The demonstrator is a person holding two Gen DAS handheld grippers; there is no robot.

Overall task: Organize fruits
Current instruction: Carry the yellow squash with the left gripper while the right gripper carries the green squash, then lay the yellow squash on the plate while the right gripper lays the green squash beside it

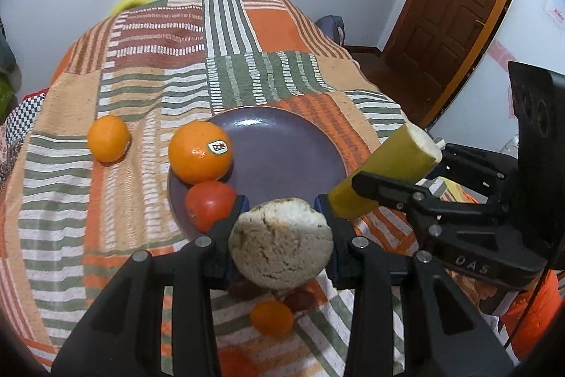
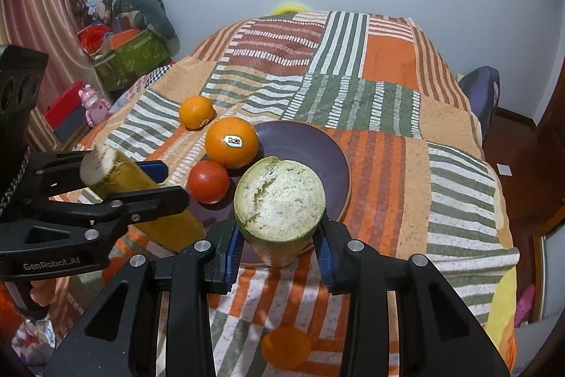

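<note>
The left claw point(image 1: 282, 211) is closed on a cut length of yellowish cane-like stalk point(image 1: 280, 242), its pale, crumbly cut end facing the left wrist camera and its blue pads point(image 1: 243, 204) pressed against both sides. In the right wrist view the same stalk point(image 2: 141, 196) slants across the left claw point(image 2: 169, 181), one black finger crossing its yellow skin. The right claw point(image 2: 279, 235) grips a second, greener piece of stalk point(image 2: 279, 200) between its blue pads point(image 2: 233, 246), cut face toward the lens; in the left wrist view that piece point(image 1: 385, 172) juts up to the right, held by the right claw point(image 1: 367, 186) just beside the rim of the purple plate point(image 1: 282, 151). Both pieces are held above the bench, which is covered by a striped patchwork cloth point(image 1: 247, 76) in orange, green and brown. The plate rests on the cloth with a large orange point(image 1: 200, 151) bearing a Dole sticker on its left edge, and a red tomato point(image 1: 210, 204) touching the orange just in front of it, at the plate's near rim. A smaller orange point(image 1: 108, 138) lies on the cloth left of the plate, apart from it. Another small orange fruit point(image 1: 272, 317) sits on the cloth under the left claw, near the camera. A brown wooden door point(image 1: 455, 6) stands at the right of the room.
</note>
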